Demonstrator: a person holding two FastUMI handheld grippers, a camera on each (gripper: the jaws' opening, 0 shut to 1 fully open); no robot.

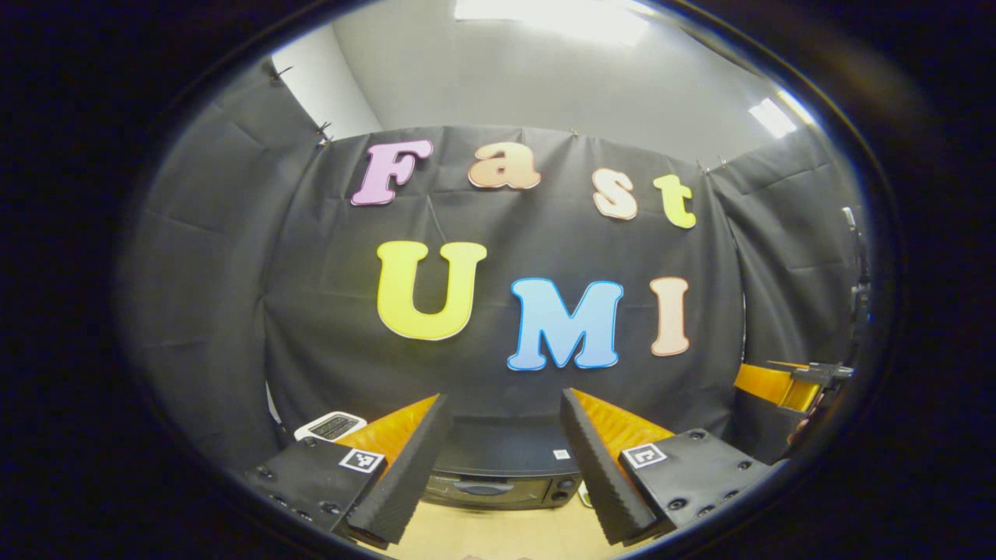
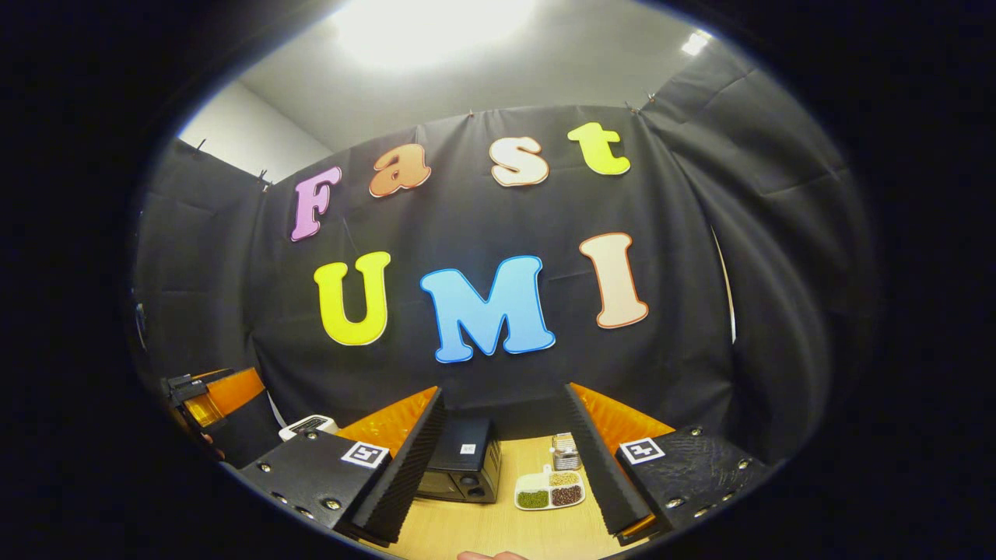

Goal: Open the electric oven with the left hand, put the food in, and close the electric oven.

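The oven [image 1: 502, 470] is sitting shut on the wooden table [image 1: 498, 533] against the booth wall, seen between the left gripper [image 1: 504, 435]'s wide-spread fingers. The right gripper [image 2: 504, 435] is also gaping wide, holding nothing. A tray [image 2: 549, 490] of food is lying just right of the oven, a small jar [image 2: 566, 449] standing behind it.

Your left gripper view looks from above the wooden table [image 1: 498, 537] straight at the booth's back wall, tilted upward, with the electric oven [image 1: 502, 474] low between its fingers. Your right gripper view faces the same wall from farther right, so it sees the oven [image 2: 461, 467] at an angle (a divided food tray [image 2: 549, 491] sits beside it). Both share wall, oven and tabletop.
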